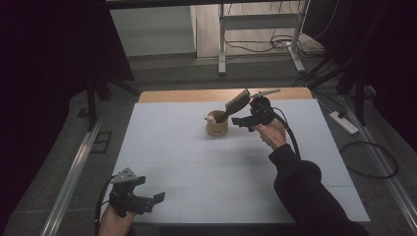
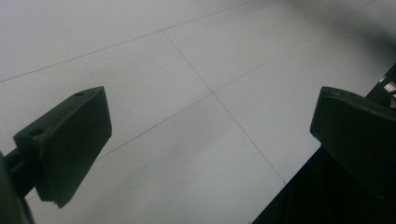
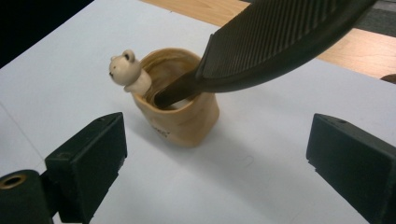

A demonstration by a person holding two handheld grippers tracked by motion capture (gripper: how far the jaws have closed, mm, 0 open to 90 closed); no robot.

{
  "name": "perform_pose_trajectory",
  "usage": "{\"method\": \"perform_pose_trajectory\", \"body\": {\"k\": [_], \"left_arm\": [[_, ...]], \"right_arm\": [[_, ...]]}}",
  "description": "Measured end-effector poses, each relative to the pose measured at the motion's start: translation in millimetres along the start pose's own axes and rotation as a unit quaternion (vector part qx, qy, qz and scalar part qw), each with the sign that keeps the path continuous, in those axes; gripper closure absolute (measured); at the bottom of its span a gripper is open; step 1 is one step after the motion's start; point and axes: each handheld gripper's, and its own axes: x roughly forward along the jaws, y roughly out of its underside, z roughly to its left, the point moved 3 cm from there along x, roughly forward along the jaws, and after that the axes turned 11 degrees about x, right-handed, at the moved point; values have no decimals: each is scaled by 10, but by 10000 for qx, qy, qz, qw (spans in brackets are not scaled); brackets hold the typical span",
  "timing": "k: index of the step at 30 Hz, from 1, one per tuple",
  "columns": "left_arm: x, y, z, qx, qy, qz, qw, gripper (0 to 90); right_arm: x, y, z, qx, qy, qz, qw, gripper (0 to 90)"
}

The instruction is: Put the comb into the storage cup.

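Note:
A tan cup (image 1: 217, 127) (image 3: 180, 121) stands on the white table top (image 1: 196, 172), towards the far middle. A small bear figure (image 3: 126, 70) sits on its rim. A dark comb (image 1: 237, 103) (image 3: 280, 42) leans in the cup, handle down and teeth end up to the right. My right gripper (image 1: 242, 118) (image 3: 219, 163) hovers just right of the cup, open, its jaws either side of empty space short of the cup. My left gripper (image 1: 153, 200) (image 2: 212, 135) rests open at the near left corner, over bare table.
A strip of bare wood (image 1: 196, 94) runs along the table's far edge. On the floor to the right lie a power strip (image 1: 344, 123) and cables. Desk legs (image 1: 222, 39) stand beyond the table, and dark curtains hang on both sides.

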Motion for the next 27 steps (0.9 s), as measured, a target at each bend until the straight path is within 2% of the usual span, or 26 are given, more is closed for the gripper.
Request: {"method": "perform_pose_trajectory", "body": {"k": [21,27], "left_arm": [[-5,1,4,-6,9,-15,10000,0],[-6,1,3,-7,12,-21,10000,0]], "right_arm": [[-136,152,71,-318,-62,-7,9995,34],[-129,213,49,-419,-28,19,9991,18]]}}
